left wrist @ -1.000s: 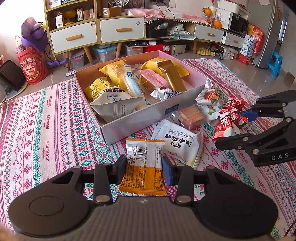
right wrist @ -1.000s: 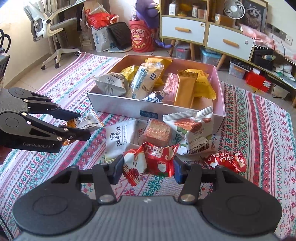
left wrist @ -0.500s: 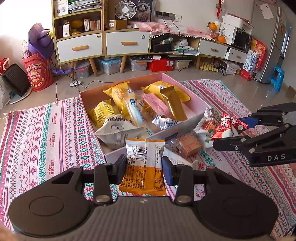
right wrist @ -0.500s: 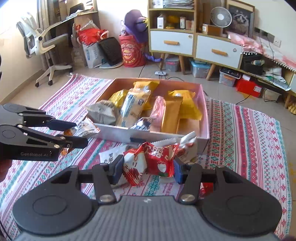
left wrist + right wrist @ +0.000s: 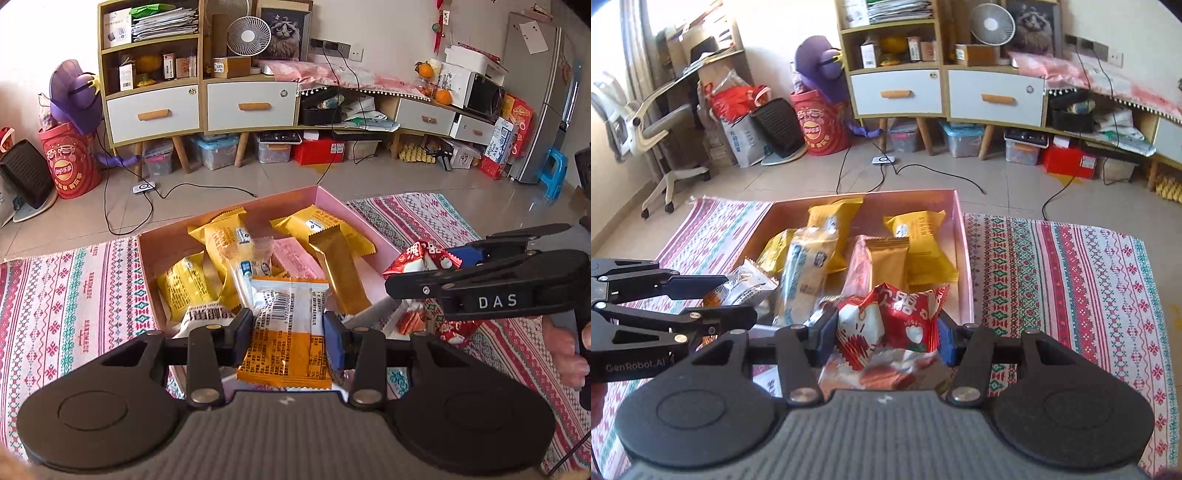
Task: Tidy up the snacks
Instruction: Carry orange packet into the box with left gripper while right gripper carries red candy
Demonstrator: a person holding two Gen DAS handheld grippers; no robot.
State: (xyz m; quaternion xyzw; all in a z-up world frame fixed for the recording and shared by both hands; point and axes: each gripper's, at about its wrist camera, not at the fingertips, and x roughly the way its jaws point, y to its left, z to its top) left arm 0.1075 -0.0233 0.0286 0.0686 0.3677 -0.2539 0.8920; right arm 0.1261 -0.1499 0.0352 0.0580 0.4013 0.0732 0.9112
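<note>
Pink box (image 5: 332, 195) already holds many packets; left gripper (image 5: 288, 332) clamps orange-white packet (image 5: 286, 332), right gripper (image 5: 886, 334) clamps red packet (image 5: 890, 321); both over box, unreleased; strays beside box probably remain, partly hidden.

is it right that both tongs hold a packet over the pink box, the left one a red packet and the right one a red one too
Not quite: the left tongs hold an orange and white packet, as the left wrist view shows. The right tongs do hold a red packet, both over the pink box.
</note>
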